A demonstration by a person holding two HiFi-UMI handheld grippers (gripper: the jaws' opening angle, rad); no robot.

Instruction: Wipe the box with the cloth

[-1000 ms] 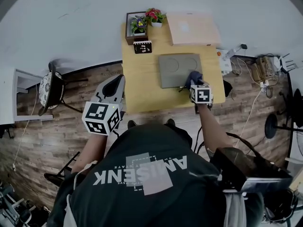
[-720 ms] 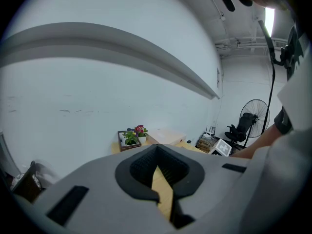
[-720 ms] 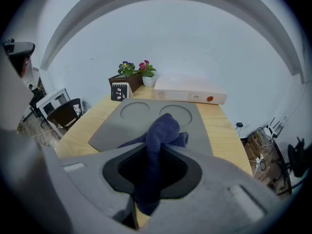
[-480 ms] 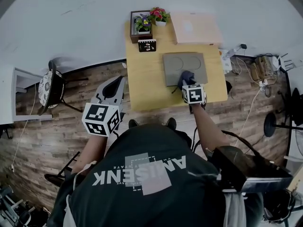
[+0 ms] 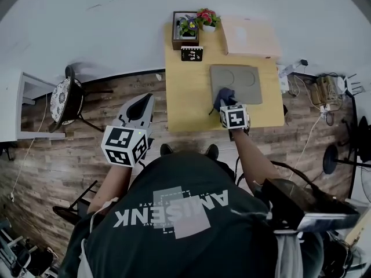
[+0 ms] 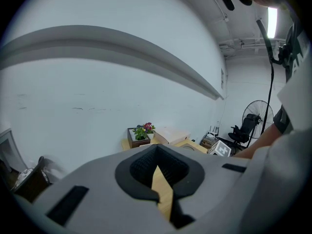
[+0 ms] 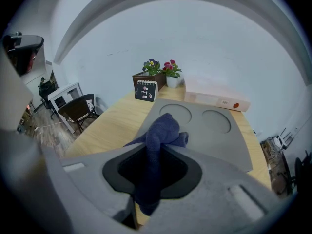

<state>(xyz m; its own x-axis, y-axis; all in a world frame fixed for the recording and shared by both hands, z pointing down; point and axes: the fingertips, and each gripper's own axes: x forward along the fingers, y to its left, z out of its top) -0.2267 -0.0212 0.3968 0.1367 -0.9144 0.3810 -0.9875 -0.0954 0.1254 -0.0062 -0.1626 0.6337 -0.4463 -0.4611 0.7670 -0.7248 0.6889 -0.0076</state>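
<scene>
A flat grey box (image 5: 237, 83) with two round recesses lies on the wooden table (image 5: 185, 91). My right gripper (image 5: 226, 105) is shut on a dark blue cloth (image 5: 224, 96), which rests on the box's near left part. In the right gripper view the cloth (image 7: 163, 130) bunches up out of the jaws over the grey box (image 7: 209, 130). My left gripper (image 5: 137, 106) hangs left of the table over the floor, shut and holding nothing. In its own view the left gripper (image 6: 158, 182) shows only a thin slit between its jaws.
At the table's far end stand a dark planter with flowers (image 5: 186, 28), a small pot of red flowers (image 5: 207, 17), a small black card (image 5: 192, 53) and a pale flat case (image 5: 250, 36). A chair (image 5: 66, 100) stands at the left. Cables (image 5: 324, 88) lie on the floor at the right.
The right gripper has dragged the cloth leftward along the box's near side, from its right corner towards its left. The left gripper has stayed where it was.
</scene>
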